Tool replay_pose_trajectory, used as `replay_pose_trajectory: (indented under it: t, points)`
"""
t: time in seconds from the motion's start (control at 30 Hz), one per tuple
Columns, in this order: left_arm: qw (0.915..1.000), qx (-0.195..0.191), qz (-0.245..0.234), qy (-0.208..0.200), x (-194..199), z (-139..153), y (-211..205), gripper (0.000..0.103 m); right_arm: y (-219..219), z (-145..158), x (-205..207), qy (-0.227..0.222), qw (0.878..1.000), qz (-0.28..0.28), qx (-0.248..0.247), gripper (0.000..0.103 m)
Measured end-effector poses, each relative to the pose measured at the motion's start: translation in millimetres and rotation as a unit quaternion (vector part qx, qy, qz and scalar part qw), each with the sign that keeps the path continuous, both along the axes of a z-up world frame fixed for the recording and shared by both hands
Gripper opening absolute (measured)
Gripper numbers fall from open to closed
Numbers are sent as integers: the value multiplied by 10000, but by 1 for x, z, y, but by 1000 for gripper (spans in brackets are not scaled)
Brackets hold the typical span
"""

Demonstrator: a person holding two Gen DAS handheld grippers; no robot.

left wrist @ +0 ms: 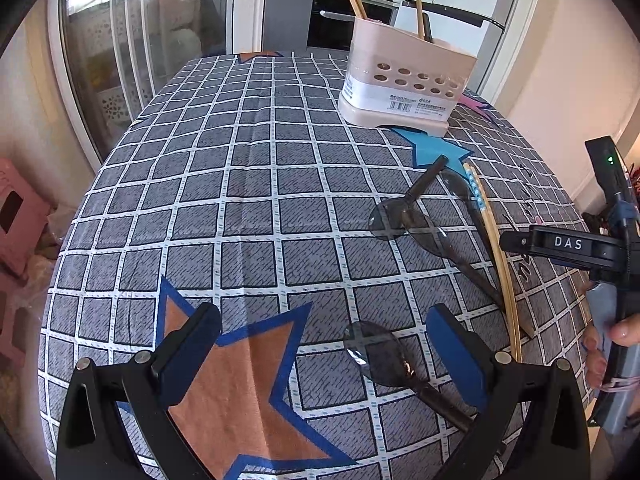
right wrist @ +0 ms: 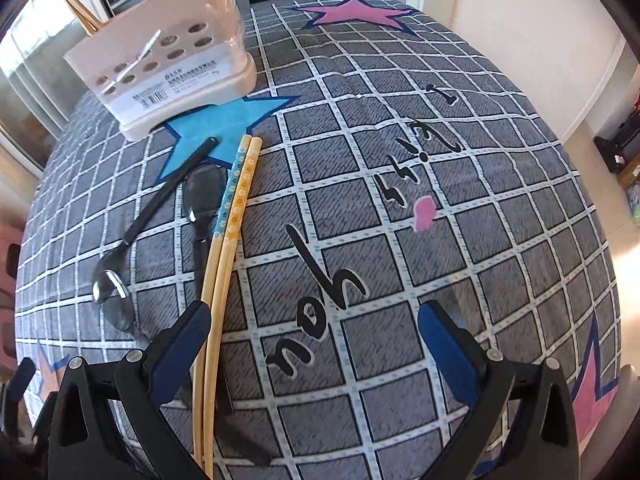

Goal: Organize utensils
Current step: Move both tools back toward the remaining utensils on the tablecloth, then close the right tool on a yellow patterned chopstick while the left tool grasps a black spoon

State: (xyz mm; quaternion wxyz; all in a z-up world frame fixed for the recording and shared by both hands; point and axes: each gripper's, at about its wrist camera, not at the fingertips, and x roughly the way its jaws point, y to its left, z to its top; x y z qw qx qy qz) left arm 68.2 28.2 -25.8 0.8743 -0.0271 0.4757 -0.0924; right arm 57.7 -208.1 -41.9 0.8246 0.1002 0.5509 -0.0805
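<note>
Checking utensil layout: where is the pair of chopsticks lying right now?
In the right wrist view the chopsticks lie on the tablecloth, just right of two dark spoons, tips passing the right gripper.

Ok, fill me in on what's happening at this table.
A person is sorting utensils with a handheld gripper in each hand. Both the left gripper and right gripper hover with jaws open, holding nothing. On the checked tablecloth lie three dark spoons and a pair of chopsticks. The pink utensil holder already has some chopsticks standing in it. The nearest spoon lies between the left jaws.
</note>
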Motion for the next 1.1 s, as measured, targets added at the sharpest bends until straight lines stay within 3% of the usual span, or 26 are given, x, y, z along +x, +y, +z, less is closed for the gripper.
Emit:
replay_pose_trajectory:
  t: [0.6,0.7,0.83,1.0,1.1]
  points:
    - [9998,140,-147,-36,13,2,1,103,-12,-7,12,299,9989,169,-316,101]
    - [9987,288,-424,-82,28,9,-7,103,-8,-4,26,443,9978,407,-286,91]
    - [9957,466,-787,-131,48,18,-19,103,1,3,50,638,9955,647,-254,64]
    - [9913,620,-1163,-8,79,24,-35,103,9,4,71,973,9913,854,-230,46]
    - [9879,666,-1390,147,96,24,-48,103,14,5,76,1063,9892,992,-187,28]
